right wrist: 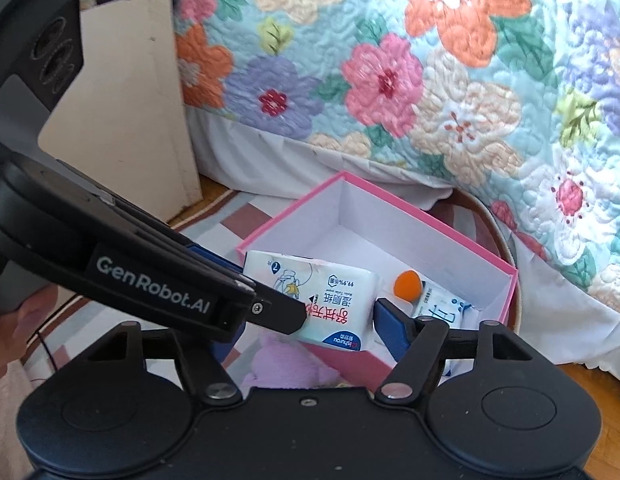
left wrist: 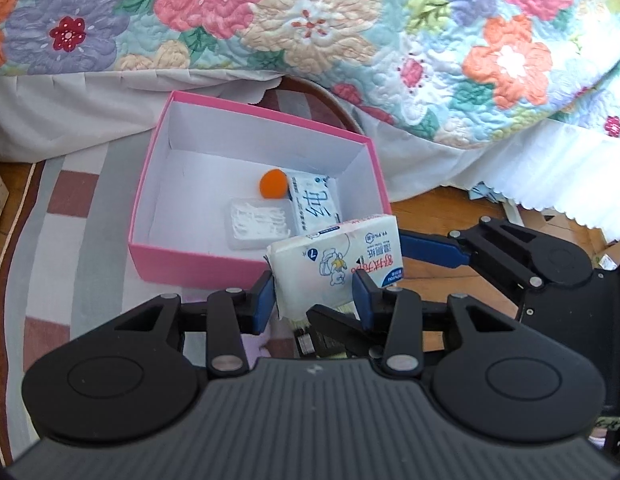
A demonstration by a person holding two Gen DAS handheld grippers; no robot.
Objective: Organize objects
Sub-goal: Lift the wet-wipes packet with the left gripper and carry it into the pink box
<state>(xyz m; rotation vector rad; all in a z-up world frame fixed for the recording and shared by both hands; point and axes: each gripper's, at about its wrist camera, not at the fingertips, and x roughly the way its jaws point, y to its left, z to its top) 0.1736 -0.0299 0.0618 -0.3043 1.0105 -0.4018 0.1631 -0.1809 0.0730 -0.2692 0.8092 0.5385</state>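
Tissue pack (left wrist: 342, 258) clamped between left tongs (left wrist: 312, 296), above pink box (left wrist: 198, 258).

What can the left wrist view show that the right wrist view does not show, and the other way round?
Only the left wrist view shows the clear case of white picks on the floor of the pink box, and the pads of the left gripper pressing both sides of the wipes pack. Only the right wrist view shows a hand and a beige board leaning by the bed. Both show the box, the held pack, the orange ball, the blue-and-white pack and the floral quilt.
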